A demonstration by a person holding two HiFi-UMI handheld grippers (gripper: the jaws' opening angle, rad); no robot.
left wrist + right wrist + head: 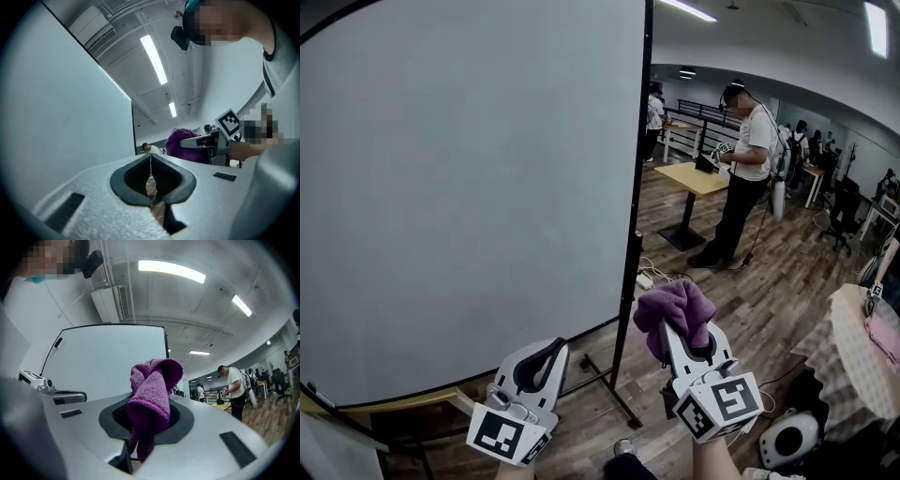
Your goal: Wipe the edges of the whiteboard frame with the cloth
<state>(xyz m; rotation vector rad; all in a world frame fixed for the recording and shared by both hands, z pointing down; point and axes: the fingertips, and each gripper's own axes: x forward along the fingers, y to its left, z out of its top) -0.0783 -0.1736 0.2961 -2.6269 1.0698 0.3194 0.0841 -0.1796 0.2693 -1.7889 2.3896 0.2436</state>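
A large whiteboard [469, 187] with a thin black frame [642, 141] fills the left of the head view and stands on a black stand. My right gripper [686, 330] is shut on a purple cloth [675, 311], held just right of the frame's right edge, low down. The cloth [152, 394] bunches out of the jaws in the right gripper view, with the whiteboard [108, 357] behind it. My left gripper [546, 354] is shut and empty, below the board's bottom edge. In the left gripper view the board [56, 103] is at left and the cloth [180, 143] at right.
A person [745, 173] stands at a wooden table [698, 178] beyond the board, with others farther back. The stand's foot [614, 394] and cables [661, 277] lie on the wood floor. A cloth-covered table [853, 347] is at right, a white device [792, 436] beside it.
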